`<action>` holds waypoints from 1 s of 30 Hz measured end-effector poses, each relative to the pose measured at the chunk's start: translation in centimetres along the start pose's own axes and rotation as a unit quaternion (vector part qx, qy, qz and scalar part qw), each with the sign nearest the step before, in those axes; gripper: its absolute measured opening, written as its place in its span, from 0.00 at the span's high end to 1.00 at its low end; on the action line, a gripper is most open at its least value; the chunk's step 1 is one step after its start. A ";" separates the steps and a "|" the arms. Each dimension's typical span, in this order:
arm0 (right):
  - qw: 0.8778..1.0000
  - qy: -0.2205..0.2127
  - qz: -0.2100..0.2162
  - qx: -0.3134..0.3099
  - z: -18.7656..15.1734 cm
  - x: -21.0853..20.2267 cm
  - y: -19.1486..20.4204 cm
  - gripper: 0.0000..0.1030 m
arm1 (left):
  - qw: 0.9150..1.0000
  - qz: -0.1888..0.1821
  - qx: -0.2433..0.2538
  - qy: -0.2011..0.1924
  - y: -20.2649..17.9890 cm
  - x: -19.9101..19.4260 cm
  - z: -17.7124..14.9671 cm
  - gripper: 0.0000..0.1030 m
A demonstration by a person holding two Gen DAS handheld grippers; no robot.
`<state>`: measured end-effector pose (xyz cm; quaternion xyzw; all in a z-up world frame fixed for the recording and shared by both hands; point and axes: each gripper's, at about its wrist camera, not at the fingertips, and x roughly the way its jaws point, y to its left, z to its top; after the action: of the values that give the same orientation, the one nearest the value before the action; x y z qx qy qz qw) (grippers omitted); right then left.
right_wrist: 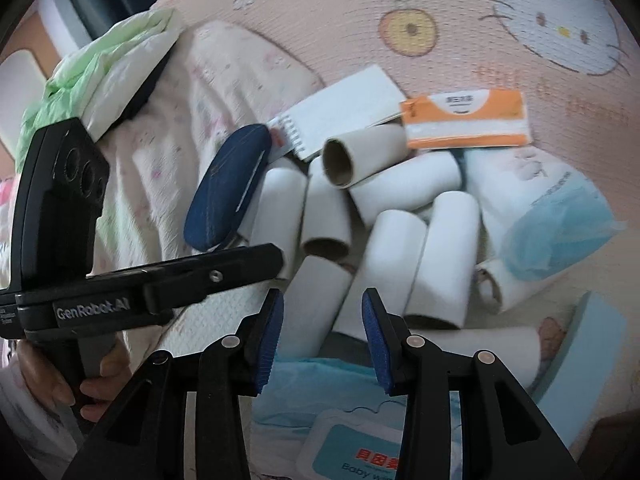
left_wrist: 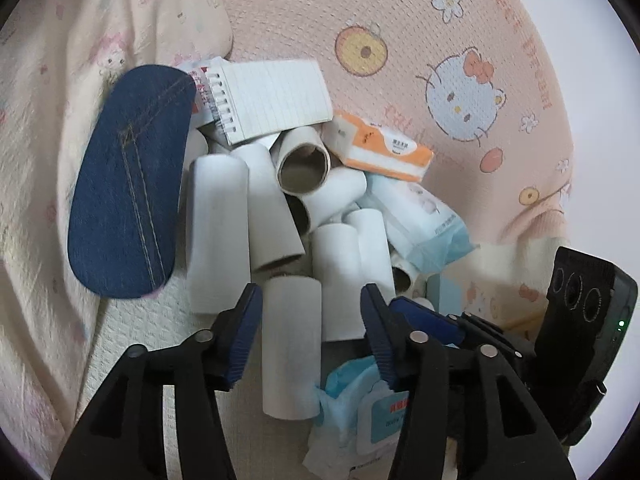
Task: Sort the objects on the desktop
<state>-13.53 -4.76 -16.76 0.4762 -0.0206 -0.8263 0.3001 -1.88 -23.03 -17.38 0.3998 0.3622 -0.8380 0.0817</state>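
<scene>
so nothing is picked yet, both tools hang over the pile and the sorting step in hand looks like choosing a first item. left gripper (left_wrist: 312, 332) has its jaws apart, fairly wide, with a white cardboard tube (left_wrist: 291, 346) lying in the gap between the blue pads (left_wrist: 245, 336); pads do not look pressed on it, so i'd call it unheld. right gripper (right_wrist: 323, 338) shows a narrower gap, nothing gripped, just tubes and wipes on the bed below it.

the pile sits on a cream blanket (left_wrist: 40, 184) beside a pink cartoon-cat mat (left_wrist: 460, 92): a heap of paper tubes (right_wrist: 384, 216), one brown-mouthed tube (left_wrist: 304, 164) on top, a spiral notepad (left_wrist: 276, 96) at the far edge, an orange tissue pack (left_wrist: 386, 148) just beside it, a denim glasses case (left_wrist: 128, 184) leaning against the tubes, a pale blue tissue bag (left_wrist: 424, 220), and a baby wipes pack (right_wrist: 352, 452) nearest the tools. a light blue box (right_wrist: 588, 344) lies off at the side. the person's hand (right_wrist: 60, 384) grips the left tool's handle.

next move, my guess: drop the left tool a bit, centre the near tube between the pads, close, lift clear without rolling its neighbours. tubes are light and round, so loose ones may tumble. no sorting bin is visible, can't tell where things go.
</scene>
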 end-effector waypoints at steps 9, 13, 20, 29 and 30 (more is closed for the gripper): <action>0.999 -0.006 -0.023 0.024 2.5 -0.7 -1.6 0.38 | 0.999 -0.001 0.035 -0.005 -1.0 -0.6 2.7 0.44; 0.999 -0.014 -0.035 0.006 4.9 -1.6 -1.5 0.36 | 0.999 -0.018 0.027 -0.001 -1.0 -0.3 4.5 0.44; 0.994 -0.018 -0.106 -0.020 6.5 -2.4 -2.3 0.33 | 1.000 -0.014 0.024 0.004 -1.1 0.0 5.9 0.44; 0.995 0.049 -0.081 -0.030 3.1 1.0 -0.8 0.33 | 0.993 0.012 0.073 0.092 -1.4 2.8 1.8 0.44; 0.993 0.056 -0.088 -0.046 2.9 1.3 -0.3 0.33 | 0.993 0.014 0.072 0.098 -1.3 3.0 1.5 0.44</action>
<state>-16.43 -5.87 -16.28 0.5071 0.0762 -0.8219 0.2480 -5.34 -22.70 -18.21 0.4899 0.3020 -0.8173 0.0285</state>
